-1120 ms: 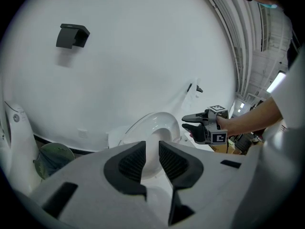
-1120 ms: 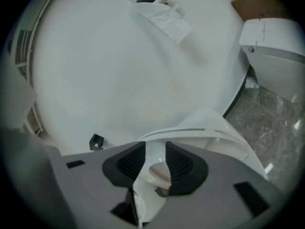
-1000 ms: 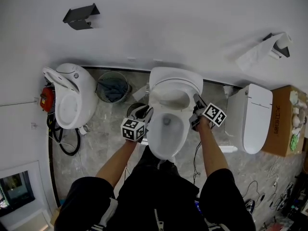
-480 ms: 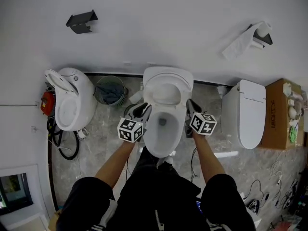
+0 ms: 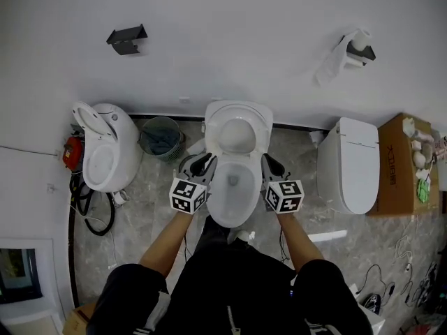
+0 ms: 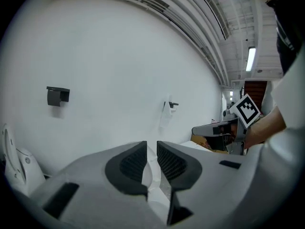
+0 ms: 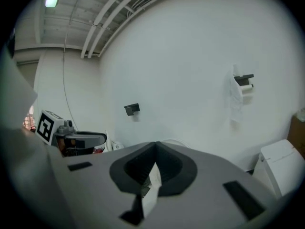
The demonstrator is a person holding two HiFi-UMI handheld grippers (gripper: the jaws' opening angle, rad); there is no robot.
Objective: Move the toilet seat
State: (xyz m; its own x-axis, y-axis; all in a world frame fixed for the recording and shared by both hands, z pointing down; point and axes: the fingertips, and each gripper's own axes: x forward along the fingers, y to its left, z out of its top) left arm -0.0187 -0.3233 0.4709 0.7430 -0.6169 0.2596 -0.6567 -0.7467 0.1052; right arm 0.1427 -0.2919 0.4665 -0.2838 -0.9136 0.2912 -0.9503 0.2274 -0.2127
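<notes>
The white toilet (image 5: 234,187) stands against the wall in the head view. Its seat (image 5: 237,135) is tipped up against the back and the bowl lies open below it. My left gripper (image 5: 207,161) hovers off the bowl's left side. Its jaws have just been closing, a narrow slit still shows between the pads (image 6: 135,162), and nothing is in it. My right gripper (image 5: 267,161) hangs off the bowl's right side, shut and empty, its tips (image 7: 153,152) meeting. Neither gripper touches the toilet.
A second toilet (image 5: 105,152) with its lid up stands at the left, with a waste bin (image 5: 162,135) beside it. A closed toilet (image 5: 349,165) and a cardboard box (image 5: 401,165) are at the right. A paper holder (image 5: 353,49) and a black bracket (image 5: 126,39) hang on the wall.
Both grippers have pulled back from the sides of the toilet and come up. The right gripper has rolled so its marker cube faces upward, and its jaws have closed.
</notes>
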